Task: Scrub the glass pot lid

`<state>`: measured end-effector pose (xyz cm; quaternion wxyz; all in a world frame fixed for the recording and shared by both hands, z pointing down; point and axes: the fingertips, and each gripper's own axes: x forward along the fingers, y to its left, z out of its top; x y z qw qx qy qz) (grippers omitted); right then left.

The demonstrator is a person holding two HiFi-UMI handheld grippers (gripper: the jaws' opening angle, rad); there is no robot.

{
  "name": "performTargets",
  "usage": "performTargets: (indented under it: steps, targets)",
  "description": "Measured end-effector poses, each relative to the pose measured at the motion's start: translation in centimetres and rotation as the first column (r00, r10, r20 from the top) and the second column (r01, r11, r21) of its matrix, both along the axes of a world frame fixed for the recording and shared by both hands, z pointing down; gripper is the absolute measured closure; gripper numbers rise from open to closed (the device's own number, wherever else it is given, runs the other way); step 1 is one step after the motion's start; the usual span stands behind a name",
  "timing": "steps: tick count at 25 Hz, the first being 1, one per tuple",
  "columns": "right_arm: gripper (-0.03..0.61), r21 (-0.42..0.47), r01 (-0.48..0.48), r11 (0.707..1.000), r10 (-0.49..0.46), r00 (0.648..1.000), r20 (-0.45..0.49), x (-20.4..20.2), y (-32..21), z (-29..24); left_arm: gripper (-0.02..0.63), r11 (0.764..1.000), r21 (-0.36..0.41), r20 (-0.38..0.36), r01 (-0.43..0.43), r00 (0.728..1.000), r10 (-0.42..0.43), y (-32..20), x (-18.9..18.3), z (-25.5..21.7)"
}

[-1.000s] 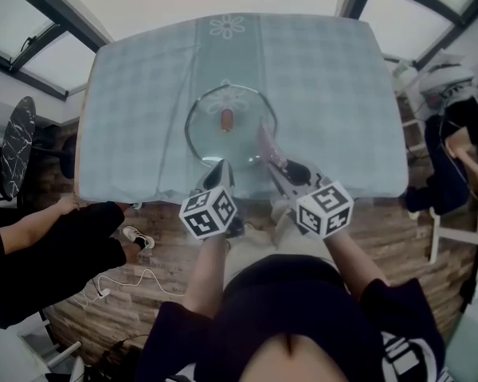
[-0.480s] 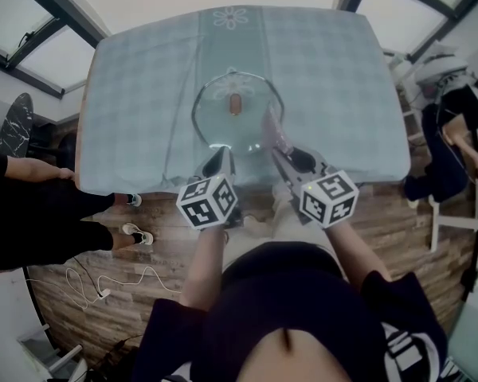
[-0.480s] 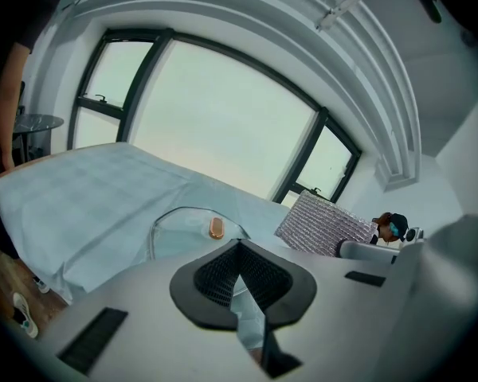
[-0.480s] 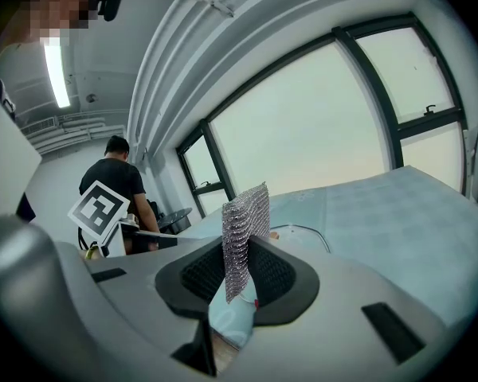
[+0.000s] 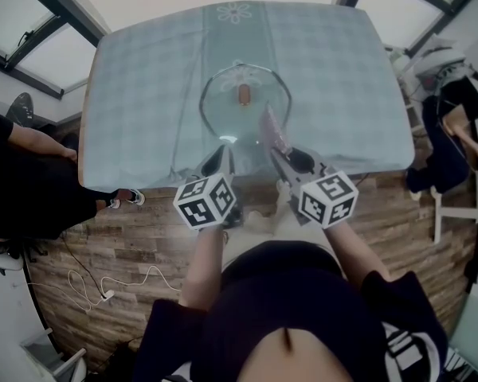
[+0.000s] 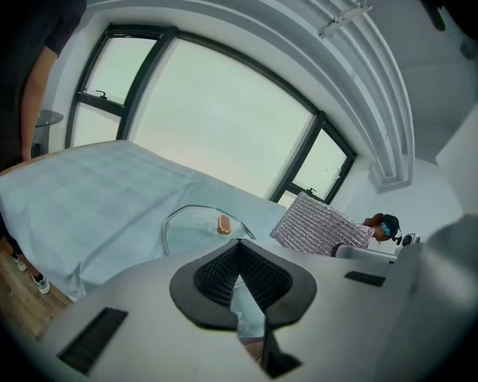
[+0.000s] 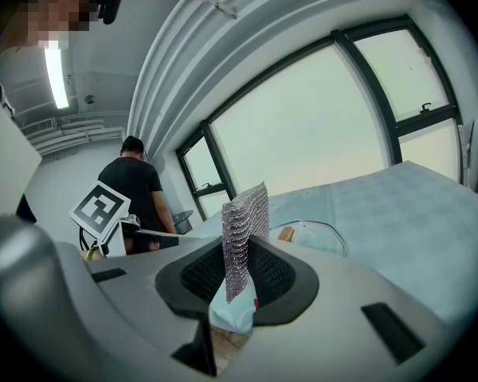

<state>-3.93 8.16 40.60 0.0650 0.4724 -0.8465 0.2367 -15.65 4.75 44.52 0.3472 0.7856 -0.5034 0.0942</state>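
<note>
Findings: the glass pot lid (image 5: 223, 114) is seen lying flat on the cloth-covered table (image 5: 143, 94), near its front edge. The left gripper (image 5: 221, 156) is closed and empty, just short of the lid's rim. A metallic scouring pad (image 7: 243, 229) is clamped upright in the right gripper (image 5: 277, 154), beside the lid.

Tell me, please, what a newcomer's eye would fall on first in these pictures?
The glass lid with its brown knob lies on the pale blue cloth, straight ahead of the person. The right gripper is shut on a silvery scrub pad that stands upright by the lid's near edge; the left gripper beside it is shut on nothing.
</note>
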Motion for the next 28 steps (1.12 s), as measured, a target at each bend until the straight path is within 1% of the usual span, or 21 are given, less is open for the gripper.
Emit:
performTargets:
  steps: [7,17,28]
  targets:
    - [0.503,0.019,-0.012,1.000,0.012,1.000,-0.028,-0.7,0.8,-0.1,0.614,1.000,0.003,-0.020,0.001,1.000,-0.001,0.4,-0.8,-0.2]
    - [0.503,0.028,-0.005,1.000,0.006,1.000,-0.030,-1.0,2.0,-0.7,0.614,1.000,0.024,-0.033,0.017,0.999,-0.016,1.4,-1.4,-0.9]
    - [0.503,0.016,0.001,1.000,0.000,1.000,-0.029,-0.9,3.6,-0.5,0.614,1.000,0.007,-0.047,0.021,0.999,-0.020,3.5,-1.2,-0.8]
